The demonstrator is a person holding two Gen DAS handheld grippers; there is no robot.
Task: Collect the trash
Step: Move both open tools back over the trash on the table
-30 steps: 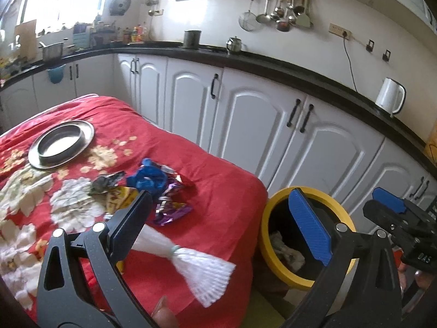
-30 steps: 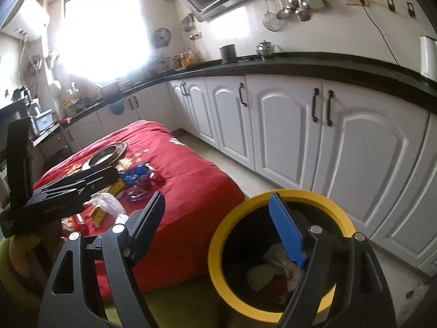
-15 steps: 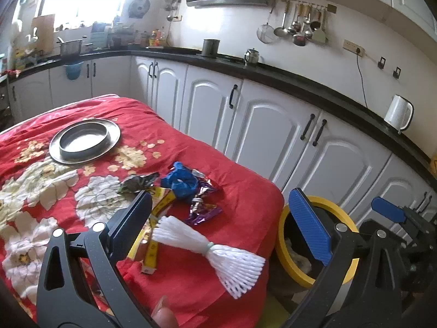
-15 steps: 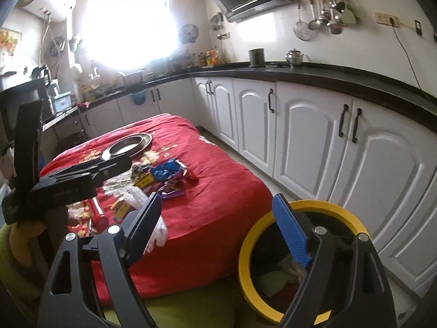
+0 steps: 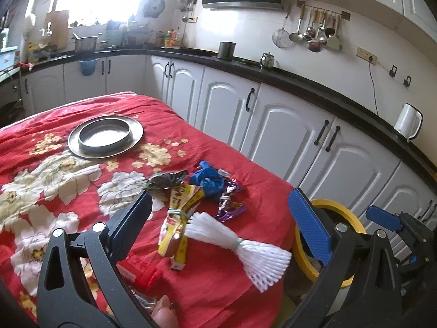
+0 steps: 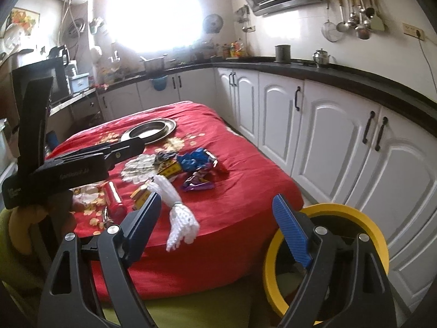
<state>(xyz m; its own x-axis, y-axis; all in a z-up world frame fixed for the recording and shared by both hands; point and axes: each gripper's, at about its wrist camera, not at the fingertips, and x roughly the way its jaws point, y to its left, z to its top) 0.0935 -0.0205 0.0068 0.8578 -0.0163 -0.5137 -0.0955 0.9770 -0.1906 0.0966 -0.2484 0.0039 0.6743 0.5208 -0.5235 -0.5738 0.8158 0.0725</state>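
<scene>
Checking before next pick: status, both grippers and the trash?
Left gripper open, empty. Right gripper open, empty, jaws just widened. White foam net and wrappers on red cloth; yellow bin beside table. Nothing in the way.

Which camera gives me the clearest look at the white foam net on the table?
Left wrist: the white foam net lies close and whole, its banded waist plain. Right wrist shows it smaller, partly behind a gripper finger.

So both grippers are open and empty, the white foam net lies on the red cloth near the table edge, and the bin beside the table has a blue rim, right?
Not quite: the bin has a yellow rim, as the right wrist view shows. The rest holds: left gripper and right gripper are open and empty, and the white foam net lies on the red cloth near the table edge.
</scene>
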